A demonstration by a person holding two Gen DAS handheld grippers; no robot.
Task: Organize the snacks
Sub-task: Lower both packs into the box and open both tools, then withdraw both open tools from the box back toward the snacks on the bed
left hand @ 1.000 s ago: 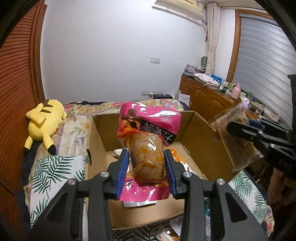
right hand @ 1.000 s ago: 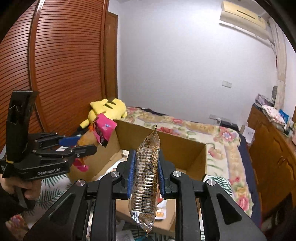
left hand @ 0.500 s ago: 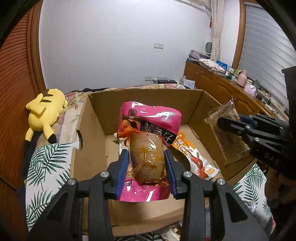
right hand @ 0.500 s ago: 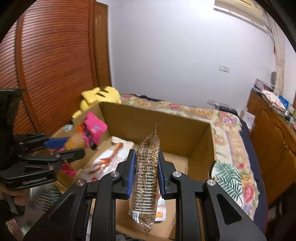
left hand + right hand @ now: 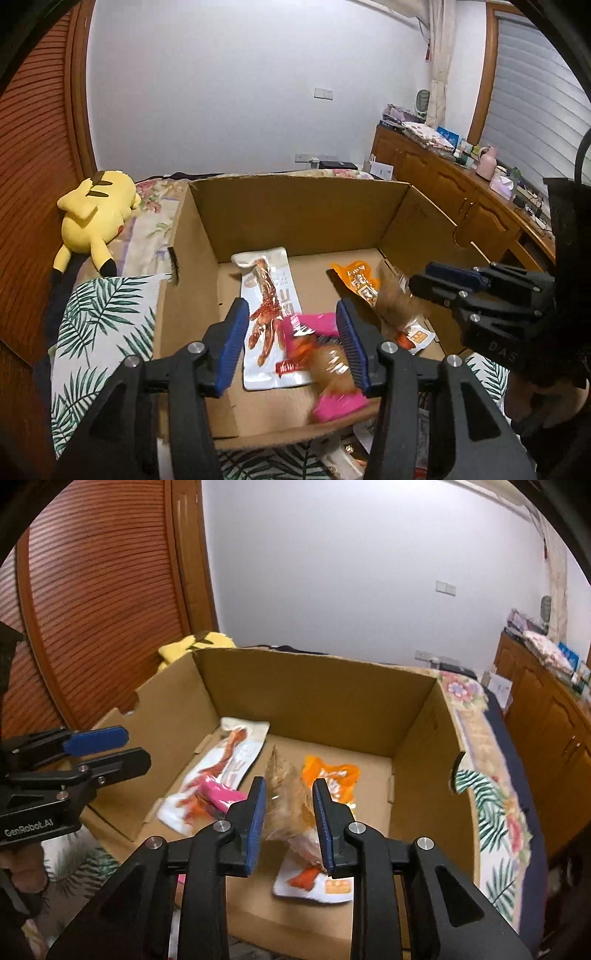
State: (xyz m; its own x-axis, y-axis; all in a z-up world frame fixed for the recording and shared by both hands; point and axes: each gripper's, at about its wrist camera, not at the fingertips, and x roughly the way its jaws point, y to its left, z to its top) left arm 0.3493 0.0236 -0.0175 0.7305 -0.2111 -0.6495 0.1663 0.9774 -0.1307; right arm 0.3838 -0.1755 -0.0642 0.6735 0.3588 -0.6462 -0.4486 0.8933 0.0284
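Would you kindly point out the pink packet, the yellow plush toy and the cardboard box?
Pink packet (image 5: 341,400), left wrist view, lower pink end.
Yellow plush toy (image 5: 98,206), left wrist view, body.
Cardboard box (image 5: 314,694), right wrist view, far wall.

The cardboard box (image 5: 295,218) stands open-topped. On its floor a long white packet (image 5: 267,314) printed with a red chicken foot lies flat near the left wall, running from the far wall toward the near edge. The pink packet (image 5: 325,365), blurred, with a brown piece showing through its window, lies tilted across that white packet's near end. An orange-and-white packet (image 5: 328,830) lies flat toward the right wall. Over it stands the clear bag (image 5: 290,805) of brown snacks, blurred and leaning.
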